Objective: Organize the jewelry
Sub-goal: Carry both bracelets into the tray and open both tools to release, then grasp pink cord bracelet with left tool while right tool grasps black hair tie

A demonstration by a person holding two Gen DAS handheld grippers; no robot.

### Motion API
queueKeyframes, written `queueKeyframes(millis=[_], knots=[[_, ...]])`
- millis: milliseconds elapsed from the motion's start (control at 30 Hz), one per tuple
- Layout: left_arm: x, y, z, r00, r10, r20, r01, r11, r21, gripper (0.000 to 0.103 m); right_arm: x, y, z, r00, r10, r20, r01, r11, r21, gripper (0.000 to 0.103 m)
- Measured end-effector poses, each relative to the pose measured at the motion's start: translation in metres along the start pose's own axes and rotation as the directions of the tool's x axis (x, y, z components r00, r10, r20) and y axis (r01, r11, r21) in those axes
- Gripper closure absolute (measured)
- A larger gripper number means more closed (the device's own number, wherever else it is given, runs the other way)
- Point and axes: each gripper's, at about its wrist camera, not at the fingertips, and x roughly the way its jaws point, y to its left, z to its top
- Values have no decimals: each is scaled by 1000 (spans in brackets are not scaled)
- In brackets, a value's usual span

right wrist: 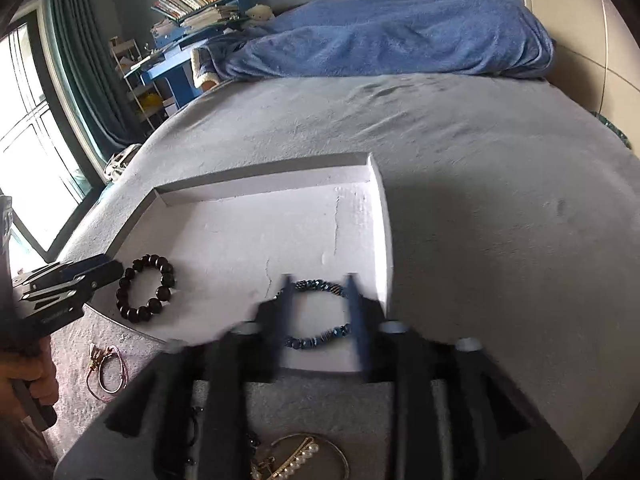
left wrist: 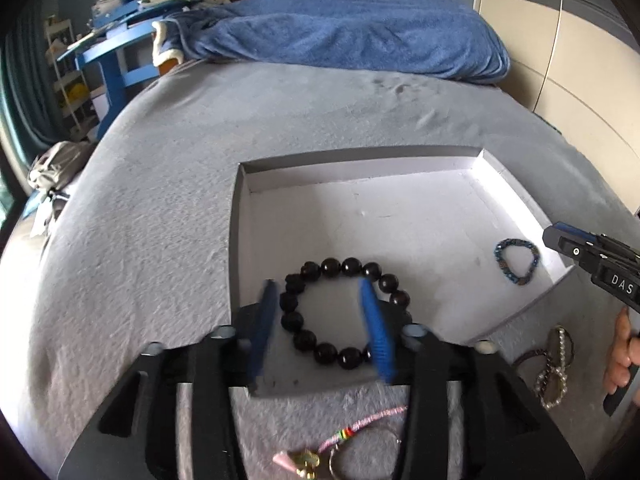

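Note:
A shallow white box [left wrist: 360, 168] [right wrist: 240, 188] lies on the grey bed. A black bead bracelet [left wrist: 348, 266] [right wrist: 144, 312] rests inside at its near left. A small blue bead bracelet [left wrist: 516, 280] [right wrist: 316, 340] rests inside at its near right. My left gripper [left wrist: 320, 288] is open, its blue fingers [left wrist: 376, 328] on either side of the black bracelet, above it. My right gripper [right wrist: 318, 280] is open, its fingers straddling the blue bracelet; it also shows in the left wrist view [left wrist: 560, 240].
Loose jewelry lies on the bed in front of the box: a pink cord piece with a gold charm [left wrist: 336, 440] [right wrist: 106, 372], pearl pieces [left wrist: 556, 364] [right wrist: 296, 460]. A blue blanket [left wrist: 352, 32] lies at the head of the bed. A blue desk [left wrist: 116, 60] stands left.

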Motion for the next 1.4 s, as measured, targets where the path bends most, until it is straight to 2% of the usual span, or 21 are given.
queueKeyframes(millis=[33,100,167,400,600,733,900,1167,1233,1333,1367,1400], knots=[[-4,0,-3,1000,6,14,-6,1000,1,39,-4,-1,-2,1000,3,12,-3,1000,6,54],[-16,0,-9,999,18,46,-18,1000,6,29,-9,-5,-3,1000,0,20,-1,1000,16,51],[-26,2,-16,997,20,69,-21,1000,5,27,-14,-8,-6,1000,-5,25,4,1000,25,46],[-56,19,-50,997,8,76,0,994,-108,26,-29,-8,-14,999,-21,42,19,999,25,41],[-68,15,-73,998,13,55,-7,994,-107,23,-42,-10,-35,999,-21,36,19,999,38,36],[-72,19,-88,999,18,31,-13,990,-139,22,-50,-11,-54,1000,-23,21,23,1000,19,33],[-74,14,-104,1000,16,5,-15,992,-126,21,-55,-15,-68,1000,-31,-4,31,999,8,33],[-67,4,-107,1000,-1,-18,0,997,-81,22,-59,-15,-80,999,-27,-21,27,1000,-7,33],[-63,1,-107,1000,-7,-27,5,998,-69,25,-58,-15,-81,999,-18,-29,18,1000,-1,33],[-51,2,-109,997,-19,-75,14,997,-74,43,-56,-14,-82,999,-11,-36,11,1000,-6,33],[-45,4,-110,995,-31,-99,22,996,-86,53,-56,-14,-82,999,-8,-37,8,1000,-8,33],[-42,5,-111,994,-36,-107,26,995,-95,55,-55,-13,-83,999,-4,-39,4,1000,-10,33]])
